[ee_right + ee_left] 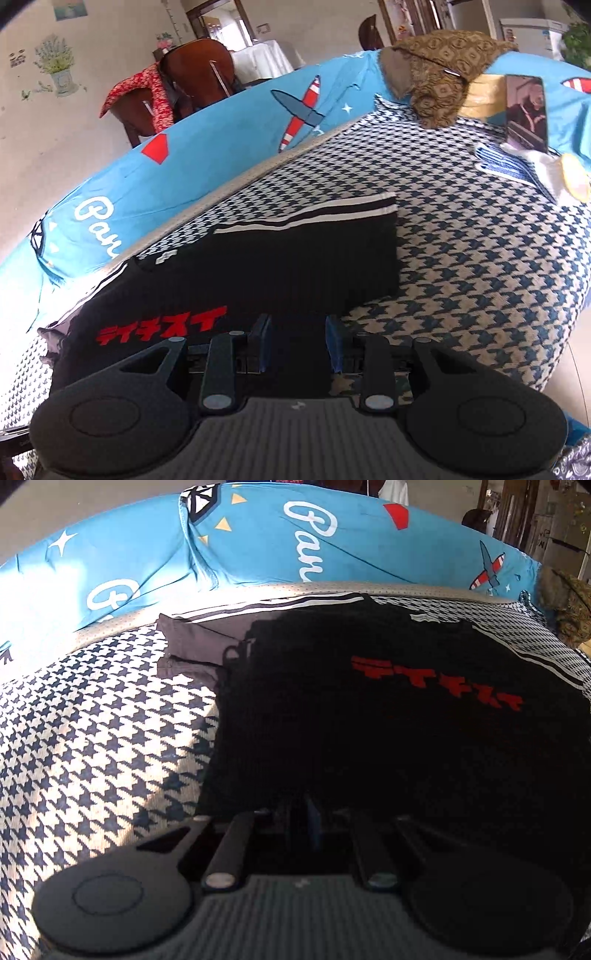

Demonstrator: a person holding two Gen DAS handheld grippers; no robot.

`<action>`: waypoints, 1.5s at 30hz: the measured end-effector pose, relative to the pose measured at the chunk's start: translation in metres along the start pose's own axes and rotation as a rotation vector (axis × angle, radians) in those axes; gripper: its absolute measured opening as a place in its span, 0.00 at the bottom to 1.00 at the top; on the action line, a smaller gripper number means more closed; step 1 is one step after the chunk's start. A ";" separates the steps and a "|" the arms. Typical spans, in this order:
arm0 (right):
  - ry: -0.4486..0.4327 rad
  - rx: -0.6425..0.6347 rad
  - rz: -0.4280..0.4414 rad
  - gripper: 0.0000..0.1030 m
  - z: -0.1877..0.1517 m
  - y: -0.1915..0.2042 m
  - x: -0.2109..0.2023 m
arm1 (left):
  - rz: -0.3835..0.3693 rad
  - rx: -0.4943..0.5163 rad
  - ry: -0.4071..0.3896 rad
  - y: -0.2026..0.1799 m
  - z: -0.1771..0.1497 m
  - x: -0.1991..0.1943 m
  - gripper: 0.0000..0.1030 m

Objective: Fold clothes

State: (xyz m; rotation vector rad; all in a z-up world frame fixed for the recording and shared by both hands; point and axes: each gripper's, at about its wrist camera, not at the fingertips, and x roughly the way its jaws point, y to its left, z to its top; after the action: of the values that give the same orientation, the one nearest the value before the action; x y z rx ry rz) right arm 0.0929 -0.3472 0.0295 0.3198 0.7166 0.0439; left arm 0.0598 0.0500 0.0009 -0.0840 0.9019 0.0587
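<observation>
A black T-shirt (369, 731) with red lettering (436, 681) lies flat on the houndstooth sofa cover (92, 738). White stripes run along its sleeves (192, 642). My left gripper (304, 805) sits at the shirt's near hem in deep shadow, its fingers drawn close together on the fabric. In the right wrist view the same shirt (258, 273) spreads ahead, one striped sleeve (332, 221) reaching right. My right gripper (297, 321) is open, blue-padded fingers (260, 332) wide apart over the shirt's lower edge, beside the lettering (162, 326).
A blue printed sheet (221, 129) covers the sofa back behind the shirt. A brown patterned cushion (443, 74), a phone-like screen (526, 110) and a blue striped cloth (506, 166) lie at the far right. A chair with red cloth (155, 96) stands beyond.
</observation>
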 end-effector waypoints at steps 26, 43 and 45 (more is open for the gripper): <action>0.108 0.206 0.068 0.31 0.008 -0.044 0.044 | 0.103 0.047 -0.084 -0.012 0.010 -0.025 0.32; 0.096 0.239 0.038 0.07 0.012 -0.038 0.072 | 0.050 0.130 -0.038 -0.043 -0.005 -0.017 0.51; 0.073 0.230 0.018 0.06 0.013 -0.038 0.069 | 0.040 0.151 -0.034 -0.048 -0.007 -0.016 0.51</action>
State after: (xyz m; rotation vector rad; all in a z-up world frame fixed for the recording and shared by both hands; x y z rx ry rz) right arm 0.1507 -0.3762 -0.0171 0.5471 0.7927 -0.0103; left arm 0.0483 0.0007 0.0111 0.0757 0.8710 0.0285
